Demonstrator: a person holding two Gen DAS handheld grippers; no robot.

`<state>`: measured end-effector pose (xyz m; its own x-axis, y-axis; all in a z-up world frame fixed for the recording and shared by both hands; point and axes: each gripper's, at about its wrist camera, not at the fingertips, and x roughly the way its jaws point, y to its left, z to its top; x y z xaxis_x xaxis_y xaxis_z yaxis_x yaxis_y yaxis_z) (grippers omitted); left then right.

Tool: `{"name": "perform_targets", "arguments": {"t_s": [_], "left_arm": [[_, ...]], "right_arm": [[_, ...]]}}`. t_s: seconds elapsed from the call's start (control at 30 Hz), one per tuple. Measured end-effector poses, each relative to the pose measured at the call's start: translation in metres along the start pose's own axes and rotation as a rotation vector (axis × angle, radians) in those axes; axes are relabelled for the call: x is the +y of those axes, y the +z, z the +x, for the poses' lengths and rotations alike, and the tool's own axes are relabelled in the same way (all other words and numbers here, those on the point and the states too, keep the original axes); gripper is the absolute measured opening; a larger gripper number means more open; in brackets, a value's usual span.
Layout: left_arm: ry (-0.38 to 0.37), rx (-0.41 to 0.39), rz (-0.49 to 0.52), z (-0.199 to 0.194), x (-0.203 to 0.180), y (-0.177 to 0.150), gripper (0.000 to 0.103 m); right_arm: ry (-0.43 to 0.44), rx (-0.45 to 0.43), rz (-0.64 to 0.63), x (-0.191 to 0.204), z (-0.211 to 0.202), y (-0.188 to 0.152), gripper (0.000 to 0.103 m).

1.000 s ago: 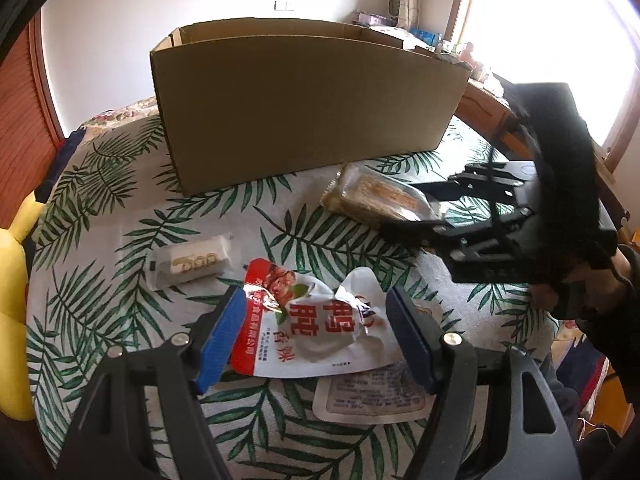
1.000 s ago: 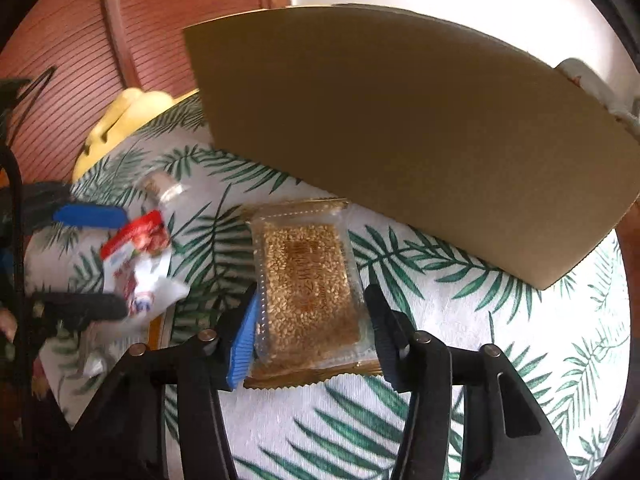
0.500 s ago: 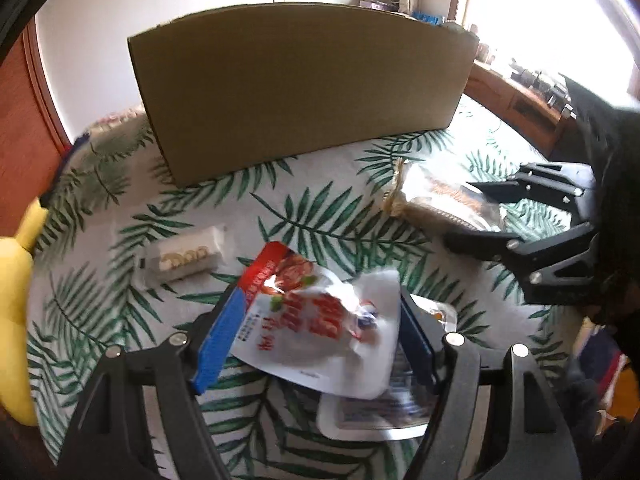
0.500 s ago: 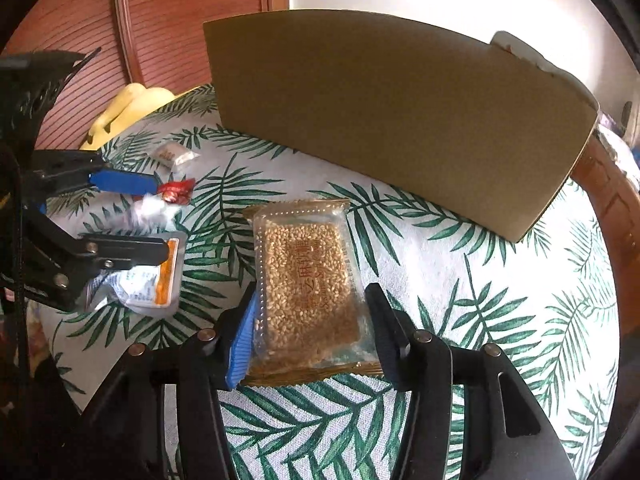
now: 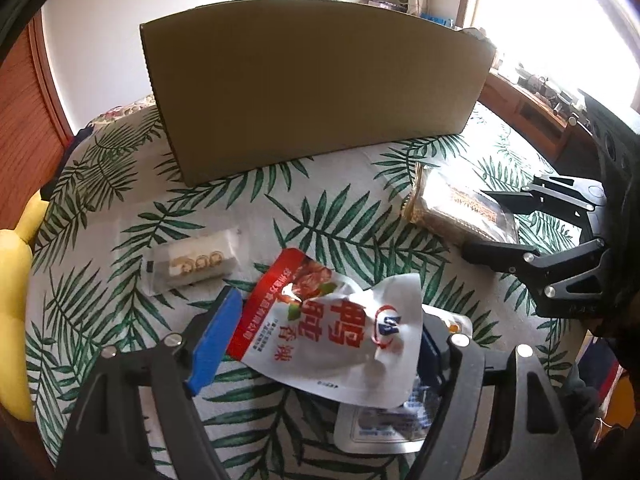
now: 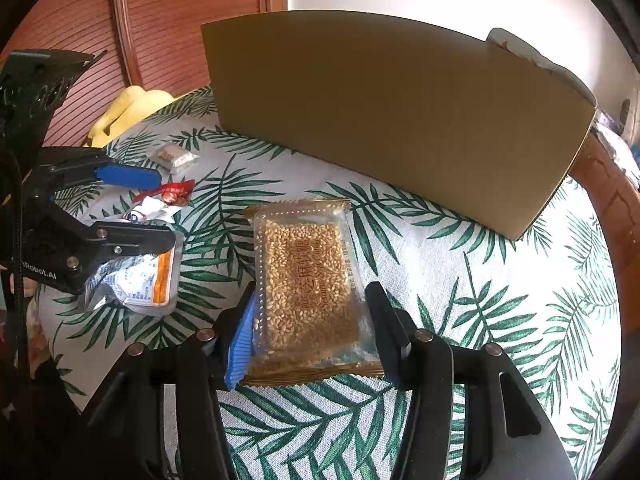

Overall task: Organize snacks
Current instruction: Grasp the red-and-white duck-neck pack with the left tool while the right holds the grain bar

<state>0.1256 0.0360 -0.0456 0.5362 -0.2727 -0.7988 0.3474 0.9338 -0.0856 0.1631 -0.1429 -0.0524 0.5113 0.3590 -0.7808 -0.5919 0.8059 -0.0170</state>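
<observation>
The left claw (image 5: 320,344) holds the red-and-white pouch (image 5: 340,328) by its 2 side edges; the pouch looks lifted and tilted above the table (image 5: 320,216), with a flat foil packet (image 5: 384,424) lying under it. Its jaws have just been opening a little, with the pouch between them and the blue pad pressing its left edge. The right claw (image 6: 308,328) is clamped across the near end of the sesame bar packet (image 6: 306,280), which points away toward the cardboard box (image 6: 380,112) at the far side. A small clear-wrapped snack (image 5: 192,260) lies on the table to the left, apart from the rest.

The pouch is probably light, soft and puffy, with slick film that crumples: a side squeeze may let it slide, so pinching a flat sealed edge should hold better. The sesame bar looks stiff and brittle inside a slippery wrapper; gripping across its width on the bar itself, not the loose crimped end, should keep it from sagging or cracking. The flat foil packet lies low and would need a fingertip slid under 1 edge.
</observation>
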Motion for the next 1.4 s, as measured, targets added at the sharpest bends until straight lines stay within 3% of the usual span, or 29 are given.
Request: {"name": "perform_targets", "arguments": {"t_s": [0.2, 0.3, 0.37, 0.53, 0.57, 0.87, 1.4], "left_arm": [[-0.009, -0.015, -0.004, -0.003, 0.001, -0.003, 0.073], [-0.025, -0.036, -0.014, -0.009, 0.004, -0.004, 0.058], [-0.04, -0.045, -0.027, -0.013, 0.006, -0.003, 0.041], [-0.064, -0.077, -0.041, -0.023, 0.009, -0.001, 0.038], [-0.071, -0.085, -0.038, -0.026, 0.008, -0.001, 0.03], [-0.098, -0.118, -0.022, -0.041, -0.002, 0.001, 0.022], [-0.142, -0.197, -0.051, -0.069, -0.011, 0.013, 0.022]], "right_arm": [[0.002, 0.0, 0.001, 0.0, 0.0, -0.001, 0.054], [0.002, 0.0, 0.001, 0.0, 0.0, -0.001, 0.054], [0.002, 0.0, 0.001, 0.0, 0.0, 0.0, 0.054], [0.002, -0.001, 0.001, 0.0, 0.0, -0.001, 0.054], [0.002, -0.001, 0.001, 0.0, 0.0, -0.001, 0.054], [0.002, -0.001, 0.001, 0.0, 0.0, -0.001, 0.054], [-0.008, -0.02, 0.002, -0.002, -0.005, -0.001, 0.05]]}}
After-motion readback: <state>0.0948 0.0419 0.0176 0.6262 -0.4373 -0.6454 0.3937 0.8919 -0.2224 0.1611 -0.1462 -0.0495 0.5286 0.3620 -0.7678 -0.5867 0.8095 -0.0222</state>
